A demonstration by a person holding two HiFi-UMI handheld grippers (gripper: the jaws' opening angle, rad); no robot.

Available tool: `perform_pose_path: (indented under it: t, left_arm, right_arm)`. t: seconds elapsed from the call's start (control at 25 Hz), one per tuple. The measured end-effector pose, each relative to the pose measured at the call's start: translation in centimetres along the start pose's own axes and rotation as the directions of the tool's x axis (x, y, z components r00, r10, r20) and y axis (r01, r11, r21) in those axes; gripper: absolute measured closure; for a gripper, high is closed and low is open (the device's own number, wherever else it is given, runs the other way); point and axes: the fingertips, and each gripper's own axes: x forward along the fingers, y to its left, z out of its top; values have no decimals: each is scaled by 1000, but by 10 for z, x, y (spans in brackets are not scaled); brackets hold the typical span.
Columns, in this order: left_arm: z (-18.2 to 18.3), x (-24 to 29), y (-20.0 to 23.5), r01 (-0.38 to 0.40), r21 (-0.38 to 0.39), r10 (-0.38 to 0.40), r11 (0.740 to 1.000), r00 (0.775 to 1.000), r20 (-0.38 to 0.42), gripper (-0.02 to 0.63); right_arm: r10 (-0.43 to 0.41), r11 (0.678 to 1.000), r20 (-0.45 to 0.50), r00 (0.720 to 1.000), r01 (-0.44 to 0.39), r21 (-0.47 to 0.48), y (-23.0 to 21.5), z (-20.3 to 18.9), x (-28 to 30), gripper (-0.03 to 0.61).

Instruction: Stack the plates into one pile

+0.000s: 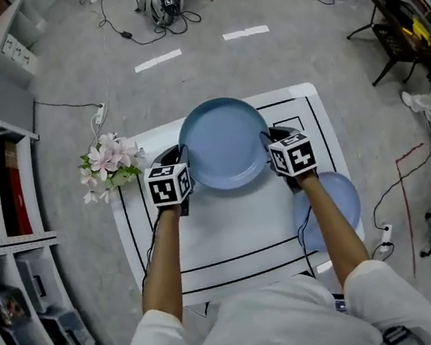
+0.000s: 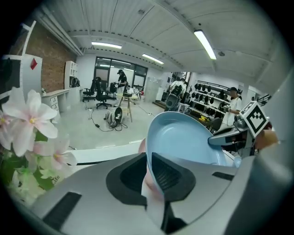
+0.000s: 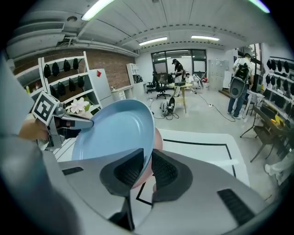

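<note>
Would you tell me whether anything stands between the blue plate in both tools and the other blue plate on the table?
Nothing on the mat lies between them. The left tool and right tool grip the held blue plate by its rim; only the right forearm crosses over the second blue plate.

Head view: a large blue plate (image 1: 224, 143) hides the far middle of the table (image 1: 233, 230). The right forearm (image 1: 331, 226) partly covers a second blue plate (image 1: 341, 191) at the table's right edge. The person's body hides the near edge. Right gripper view: only a sliver of something pink (image 3: 158, 137) shows behind the large blue plate. Left gripper view: flowers (image 2: 27, 124) are cut off at the left.
</note>
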Motion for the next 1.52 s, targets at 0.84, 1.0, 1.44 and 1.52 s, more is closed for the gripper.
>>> perform_pose_path:
  t: [0.84,1.0,1.44,1.52]
  left_arm:
    - [2,-2,20,-92,81,88,992,995,52,460]
    - [15,-54,22,-95,141,74,985,986,151,545]
    - [32,-194,4,-5,242,-75,970,944,320,584]
    - [32,-216,-3,7,263,-98,965,938,333,584]
  right_arm:
    - [-143,988,41,989,145,-60,-20,14,5,391]
    - [-246,967,114,962,252,-44,-10,22,-46,413]
    - [-425,901,274,863,433,31,70,3,-213,559]
    - [-446,891,294,845,452,51,86,-5,-241,563]
